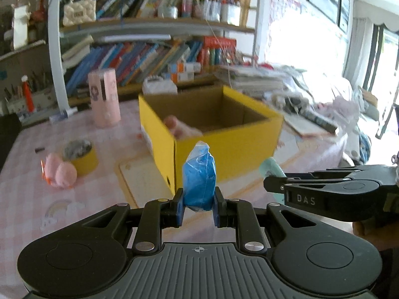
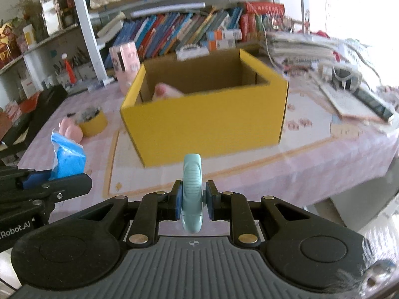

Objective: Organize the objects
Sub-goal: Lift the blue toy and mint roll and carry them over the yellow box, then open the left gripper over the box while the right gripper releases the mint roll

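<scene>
Objects: blue packet [image 1: 199,182] and teal tool [image 2: 191,191] – both carried near the yellow box [image 2: 204,122] on the tabletop [image 2: 311,164].
Left tongs [image 1: 199,200]: clenched on blue packet.
Right tongs [image 2: 191,200]: clenched on teal tool.
Risk: slick wrapper slipping – early release drops it short of the box.

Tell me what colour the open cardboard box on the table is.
Yellow outside, brown inside; the open cardboard box shows best in the right wrist view.

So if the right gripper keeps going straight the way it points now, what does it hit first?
Probably the near wall of the yellow box, straight ahead of the right gripper and the teal tool it holds. Depth is unclear; it might meet the table first.
</scene>
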Demonstrator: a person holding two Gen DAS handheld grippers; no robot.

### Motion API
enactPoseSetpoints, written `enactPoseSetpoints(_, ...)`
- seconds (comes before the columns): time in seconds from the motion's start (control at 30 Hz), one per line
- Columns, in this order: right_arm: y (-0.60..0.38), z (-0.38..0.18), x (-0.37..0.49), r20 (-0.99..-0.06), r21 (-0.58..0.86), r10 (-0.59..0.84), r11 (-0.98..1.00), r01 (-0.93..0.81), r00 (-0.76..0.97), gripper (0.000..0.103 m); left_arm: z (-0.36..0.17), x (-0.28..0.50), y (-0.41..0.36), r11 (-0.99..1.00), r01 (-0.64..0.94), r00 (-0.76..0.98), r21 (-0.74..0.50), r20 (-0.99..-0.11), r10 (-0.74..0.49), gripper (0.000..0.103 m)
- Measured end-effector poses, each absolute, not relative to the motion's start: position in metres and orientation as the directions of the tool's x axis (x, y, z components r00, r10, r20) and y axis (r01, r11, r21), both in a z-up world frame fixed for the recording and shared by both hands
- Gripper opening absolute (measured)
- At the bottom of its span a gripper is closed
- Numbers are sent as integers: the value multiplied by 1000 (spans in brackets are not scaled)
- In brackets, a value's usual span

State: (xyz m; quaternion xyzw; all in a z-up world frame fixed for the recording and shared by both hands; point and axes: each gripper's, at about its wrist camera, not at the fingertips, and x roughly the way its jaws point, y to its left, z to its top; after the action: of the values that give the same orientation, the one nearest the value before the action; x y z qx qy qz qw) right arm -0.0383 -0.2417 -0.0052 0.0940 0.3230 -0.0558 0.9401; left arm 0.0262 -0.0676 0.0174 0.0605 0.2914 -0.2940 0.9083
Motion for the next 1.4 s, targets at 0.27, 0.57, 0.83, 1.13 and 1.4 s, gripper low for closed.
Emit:
enactPoseSetpoints(0.27, -272, 23, -2, -530, 108, -65, 984, 143, 845, 18, 32, 61, -88, 838, 542, 709, -59, -504, -494, 20)
enactPoseSetpoints(0.57, -311, 38, 41, -486, 76, -70, 990, 122, 871, 18, 32, 93, -126, 845, 531, 725, -61, -484, -490, 20)
enactPoseSetpoints(0.83, -330, 33, 75, -493, 55, -19, 997, 53, 870, 18, 22, 116, -153, 859, 511, 724, -37, -520, -453, 20)
enactPoseSetpoints(1.13, -335, 18, 108, -545, 39, 50, 999, -35, 837, 18, 1, 140, -170, 884, 467, 703, -23, -598, -386, 20)
enactPoseSetpoints(1.4, -333, 2, 136, -601, 6, 94, 994, -113, 793, 18, -12, 156, -180, 894, 447, 682, 5, -649, -337, 20)
